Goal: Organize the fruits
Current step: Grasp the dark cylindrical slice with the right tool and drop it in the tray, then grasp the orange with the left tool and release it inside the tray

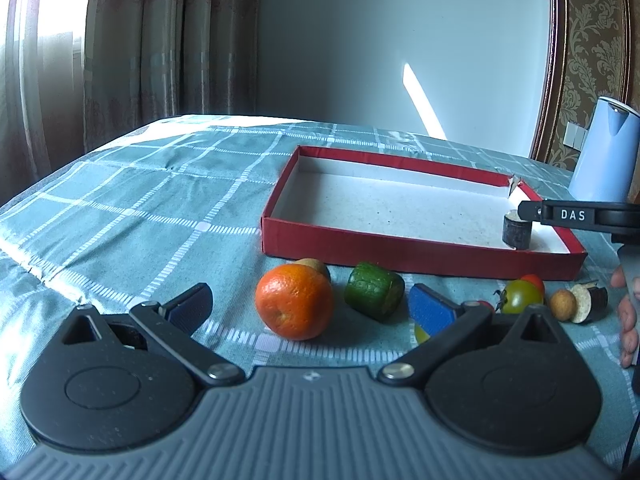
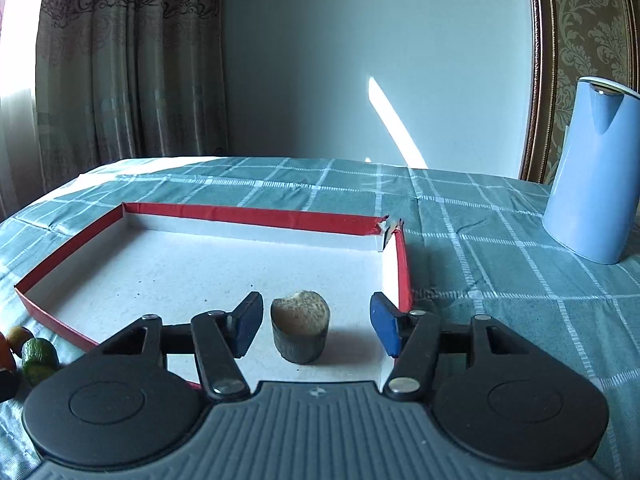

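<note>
A shallow red tray (image 1: 400,254) with a white floor lies on the checked cloth. A dark cylindrical fruit piece (image 2: 300,330) stands in its near right corner, free between the open fingers of my right gripper (image 2: 316,326); it also shows in the left wrist view (image 1: 517,230). In front of the tray lie an orange (image 1: 295,306), a kiwi (image 1: 316,267) behind it, a green cucumber piece (image 1: 374,297), a green-and-red tomato (image 1: 520,296), a small tan fruit (image 1: 562,304) and another dark piece (image 1: 590,303). My left gripper (image 1: 312,308) is open around the orange, not touching.
A light blue kettle (image 2: 592,176) stands on the cloth right of the tray. Curtains and a wall are behind the table. A yellow fruit (image 1: 421,333) is partly hidden under the left gripper's right finger. A hand (image 1: 628,320) is at the right edge.
</note>
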`<state>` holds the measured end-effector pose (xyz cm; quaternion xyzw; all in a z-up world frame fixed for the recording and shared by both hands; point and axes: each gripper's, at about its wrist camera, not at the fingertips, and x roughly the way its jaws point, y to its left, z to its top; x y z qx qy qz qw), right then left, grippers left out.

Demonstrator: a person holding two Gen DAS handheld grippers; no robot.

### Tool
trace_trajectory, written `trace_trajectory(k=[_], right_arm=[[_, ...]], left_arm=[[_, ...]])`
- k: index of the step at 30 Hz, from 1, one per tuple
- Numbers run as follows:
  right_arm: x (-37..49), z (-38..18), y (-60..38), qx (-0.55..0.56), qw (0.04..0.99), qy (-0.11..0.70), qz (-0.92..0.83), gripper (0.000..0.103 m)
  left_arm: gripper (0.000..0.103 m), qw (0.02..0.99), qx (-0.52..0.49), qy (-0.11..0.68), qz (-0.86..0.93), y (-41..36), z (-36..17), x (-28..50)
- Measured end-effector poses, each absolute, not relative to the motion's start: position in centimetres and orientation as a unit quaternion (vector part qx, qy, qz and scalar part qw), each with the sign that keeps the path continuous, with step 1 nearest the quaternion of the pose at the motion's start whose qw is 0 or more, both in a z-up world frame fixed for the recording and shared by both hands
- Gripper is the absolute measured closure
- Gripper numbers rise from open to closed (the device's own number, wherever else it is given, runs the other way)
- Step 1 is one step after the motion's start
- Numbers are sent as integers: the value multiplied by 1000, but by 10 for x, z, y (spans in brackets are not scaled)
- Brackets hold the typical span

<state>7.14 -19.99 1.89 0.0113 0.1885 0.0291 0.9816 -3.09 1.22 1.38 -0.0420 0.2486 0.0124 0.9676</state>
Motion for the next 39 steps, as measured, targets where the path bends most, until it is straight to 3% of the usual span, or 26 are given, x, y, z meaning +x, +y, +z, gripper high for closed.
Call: trace_trajectory(k=[5, 11, 14, 16, 23, 27, 28, 31, 39], right_arm=[[54, 33, -215, 30, 993, 111, 20, 44], [54, 39, -226, 62, 992, 110, 22, 40], [52, 39, -225, 61, 993, 104, 21, 31], [50, 39, -222, 57, 993, 101, 22, 30], [49, 37, -221, 55, 993, 102, 18, 30], [48, 38, -221, 56, 993, 99, 20, 30], [48, 38, -221, 57, 993, 98, 20, 30], [48, 38, -220, 57, 994, 96, 21, 30], [47, 38, -220, 58, 994, 93, 21, 30]], left_arm=[[0, 973, -38, 224, -37, 22, 20, -54], [0, 980, 46, 189, -49, 23, 16, -80], [5, 980, 81, 173, -47, 21, 17, -81], [12, 976, 89, 190, -49, 19, 17, -72], [14, 966, 60, 248, -48, 25, 16, -37], [29, 959, 54, 277, -42, 28, 13, -21], [42, 957, 52, 282, -41, 28, 11, -19], [61, 951, 33, 301, -58, 33, 6, -13], [63, 956, 32, 290, -39, 33, 11, -21]])
